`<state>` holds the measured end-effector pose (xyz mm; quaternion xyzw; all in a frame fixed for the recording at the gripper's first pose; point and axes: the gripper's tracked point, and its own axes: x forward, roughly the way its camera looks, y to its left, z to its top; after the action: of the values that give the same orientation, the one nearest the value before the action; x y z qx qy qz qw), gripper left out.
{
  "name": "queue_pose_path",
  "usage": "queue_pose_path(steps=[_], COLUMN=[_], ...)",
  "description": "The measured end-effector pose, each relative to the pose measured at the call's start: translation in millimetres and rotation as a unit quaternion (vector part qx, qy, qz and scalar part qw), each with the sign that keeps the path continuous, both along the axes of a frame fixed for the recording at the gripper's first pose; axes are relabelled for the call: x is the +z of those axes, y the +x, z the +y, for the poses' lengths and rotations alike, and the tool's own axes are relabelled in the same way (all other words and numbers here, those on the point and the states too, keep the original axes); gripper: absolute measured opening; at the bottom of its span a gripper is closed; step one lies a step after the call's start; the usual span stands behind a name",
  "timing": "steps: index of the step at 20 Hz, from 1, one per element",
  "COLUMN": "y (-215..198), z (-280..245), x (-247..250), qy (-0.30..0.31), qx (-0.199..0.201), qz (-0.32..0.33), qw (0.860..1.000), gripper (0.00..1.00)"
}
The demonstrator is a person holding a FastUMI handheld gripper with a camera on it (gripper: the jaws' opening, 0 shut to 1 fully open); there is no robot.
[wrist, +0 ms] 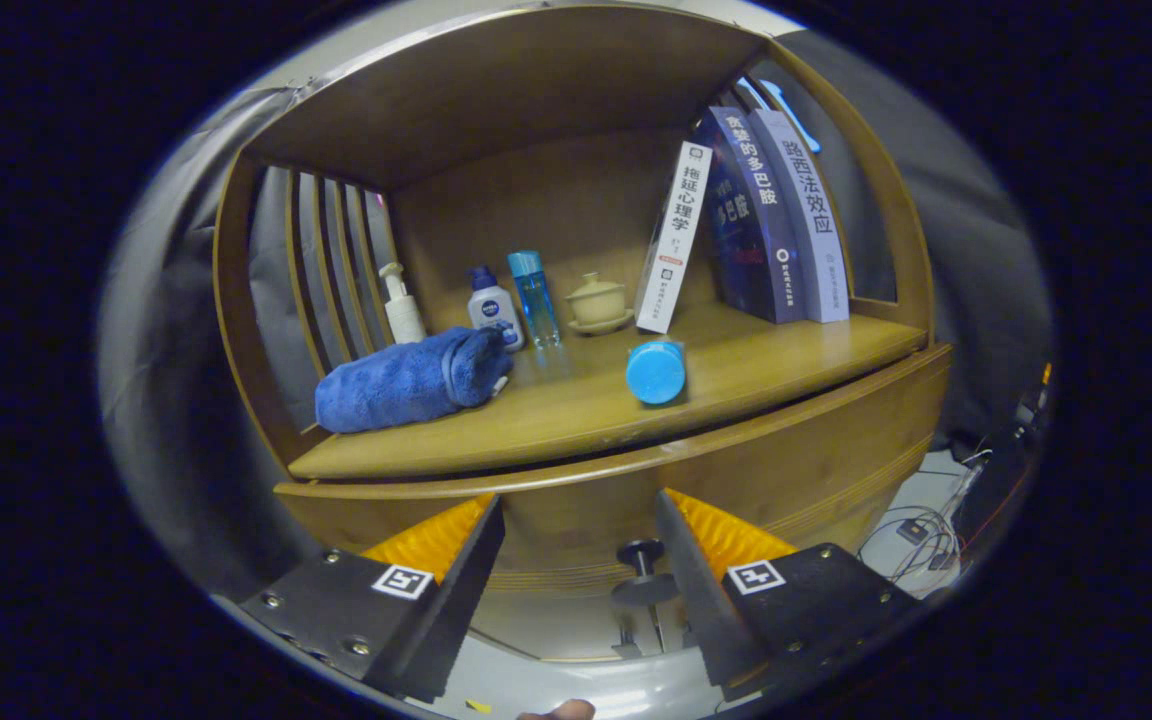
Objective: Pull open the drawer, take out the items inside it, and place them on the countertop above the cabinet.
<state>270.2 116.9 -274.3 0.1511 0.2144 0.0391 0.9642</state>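
Gripper view: drawer (816,470) sits low-centre of frame, under countertop (576,410), seemingly shut. Knob (643,570) is small, dark, rigid, on a thin stem; it's the grip point, prob slippery, so pinch the stem behind the cap. Wooden front looks stiff, likely moderately heavy to pull. Gripper (576,560) fingers spread wide, holding nothing, knob between them nr the right finger. Drawer contents hidden. Blue towel (406,380) and blue bottle (656,372) already on top.

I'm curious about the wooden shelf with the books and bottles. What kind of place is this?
Probably a mock-up home corner. A wooden cabinet holds books, toiletry bottles, a lidded teacup and a rolled towel. The open gripper hovers by the drawer knob.
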Motion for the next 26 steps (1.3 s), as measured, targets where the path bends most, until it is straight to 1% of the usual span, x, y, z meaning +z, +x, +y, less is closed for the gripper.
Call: queue_pose_path(steps=[5,15,17,18,22,23,26], y=[9,9,7,5,-4,-6,-16], z=[0,1,3,2,3,1,3], x=[-2,0,4,7,26,31,54], qy=[0.001,0.023,0.029,0.027,0.028,0.023,0.027], qx=[0.003,0.002,0.002,0.000,-0.002,-0.005,0.010], qz=[0.006,0.006,0.006,0.003,-0.014,-0.017,-0.041], qw=[1.000,1.000,1.000,1.000,1.000,1.000,0.999], gripper=[0.91,0.92,0.88,0.88,0.79,0.79,0.59])
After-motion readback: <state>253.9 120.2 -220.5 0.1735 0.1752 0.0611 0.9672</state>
